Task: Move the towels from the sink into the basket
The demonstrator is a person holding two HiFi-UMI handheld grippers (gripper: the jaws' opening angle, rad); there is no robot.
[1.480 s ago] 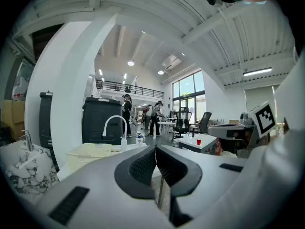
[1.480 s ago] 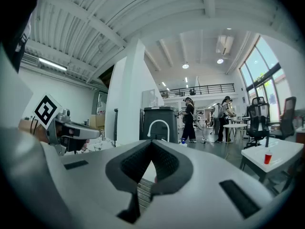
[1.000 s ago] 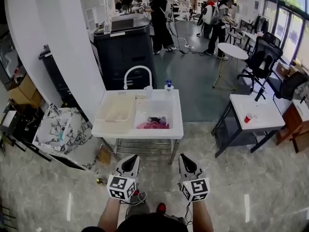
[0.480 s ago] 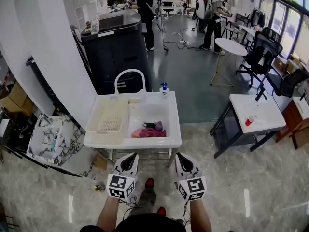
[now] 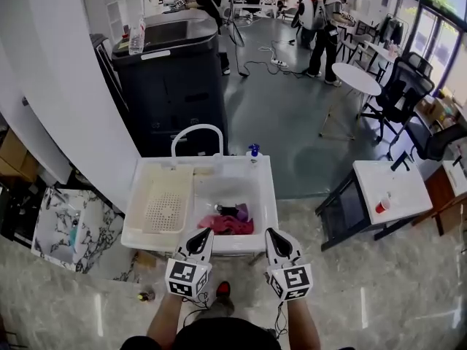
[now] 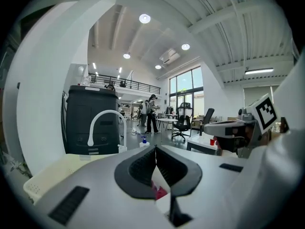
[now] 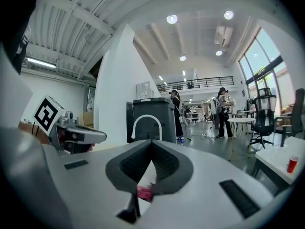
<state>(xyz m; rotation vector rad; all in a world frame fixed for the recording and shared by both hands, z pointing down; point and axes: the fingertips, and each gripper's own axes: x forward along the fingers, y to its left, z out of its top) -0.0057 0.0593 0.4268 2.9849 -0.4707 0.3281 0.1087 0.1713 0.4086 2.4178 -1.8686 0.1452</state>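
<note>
A cream perforated plastic basket (image 5: 162, 208) is seen filling the left half of the white sink unit (image 5: 271, 195). The left hand-held gripper (image 5: 202, 233), its jaws pressed together on nothing, is held just short of the unit's front edge. In the right basin, toward its front edge, lies a crumpled heap of pink-red cloth towels (image 5: 230, 223), with a small dark piece and a purple piece behind it. The right hand-held gripper (image 5: 271, 233) is likewise closed and empty, near the front right corner. The step in hand is judged to be the approach. The jaws should be opened before being lowered, and a raised fold should be pinched so that one towel is lifted clear of the basin wall. The cloth looks soft, limp and bunched.
</note>
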